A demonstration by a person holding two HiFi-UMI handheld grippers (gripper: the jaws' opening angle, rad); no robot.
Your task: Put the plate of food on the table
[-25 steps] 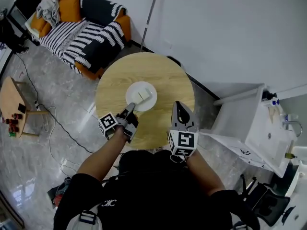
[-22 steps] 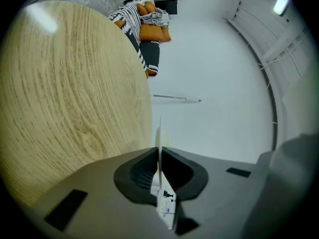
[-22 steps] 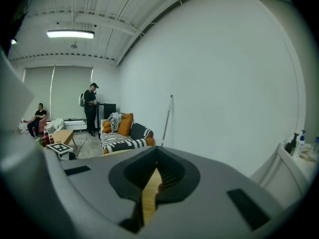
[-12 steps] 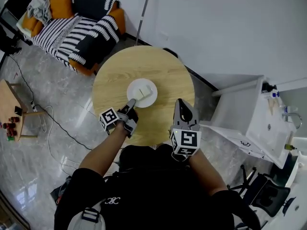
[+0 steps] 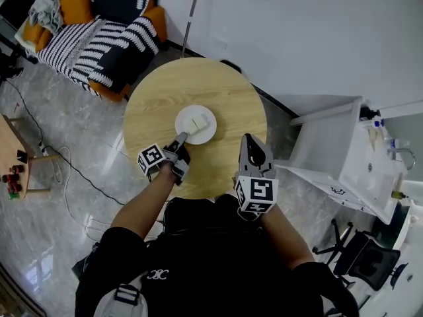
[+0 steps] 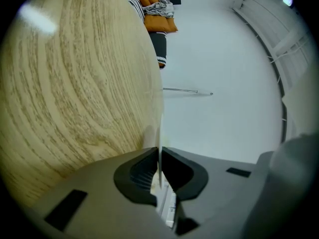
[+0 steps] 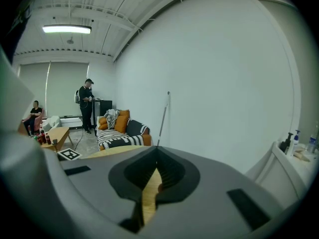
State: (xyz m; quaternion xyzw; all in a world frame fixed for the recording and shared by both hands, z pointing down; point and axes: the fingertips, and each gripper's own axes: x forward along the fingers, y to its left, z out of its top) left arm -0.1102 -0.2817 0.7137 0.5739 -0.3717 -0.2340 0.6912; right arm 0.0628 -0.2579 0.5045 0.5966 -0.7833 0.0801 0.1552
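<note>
Plate of food is seemingly lying on the worktop, left claw pinching its rim, right claw closed, empty; releasing is remaining.

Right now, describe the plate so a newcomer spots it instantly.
Find the round light-wood table beside the white wall. Near its middle is a white round plate carrying pale food, its near rim pinched by the left gripper. It is the only white disc on the wood; the right gripper holds nothing.

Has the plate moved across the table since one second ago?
No: the plate stays near the middle of the round table, its near rim in the left gripper.
</note>
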